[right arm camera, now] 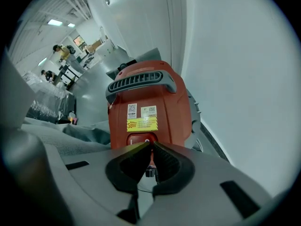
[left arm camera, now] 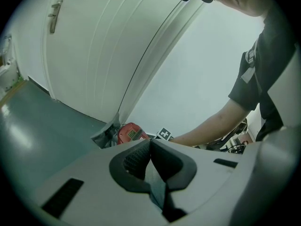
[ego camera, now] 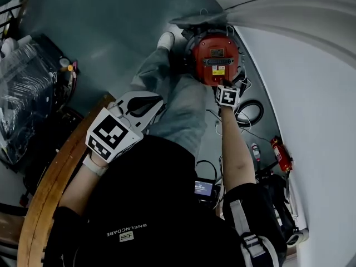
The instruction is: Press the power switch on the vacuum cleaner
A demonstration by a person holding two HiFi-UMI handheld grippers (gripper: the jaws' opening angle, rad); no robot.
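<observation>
one red vacuum cleaner (right arm camera: 149, 100), one yellow label (right arm camera: 141, 124), unreadable; right gripper (right arm camera: 150, 146) closed, empty, tips at the power switch (right arm camera: 140, 139); left gripper (left arm camera: 150, 142) closed, empty.

The person wears a black shirt (ego camera: 150, 193) with short sleeves and small white letters on the front. They also wear grey-blue trousers (ego camera: 178, 110) and a white shoe (ego camera: 165, 39). A white band (ego camera: 95, 166) goes round the left wrist. The left gripper (left arm camera: 150, 142) and the right gripper (right arm camera: 151, 147) are grey with black ribbed pads (right arm camera: 165, 163). Each carries a cube (ego camera: 111, 133) with black-and-white squares.
</observation>
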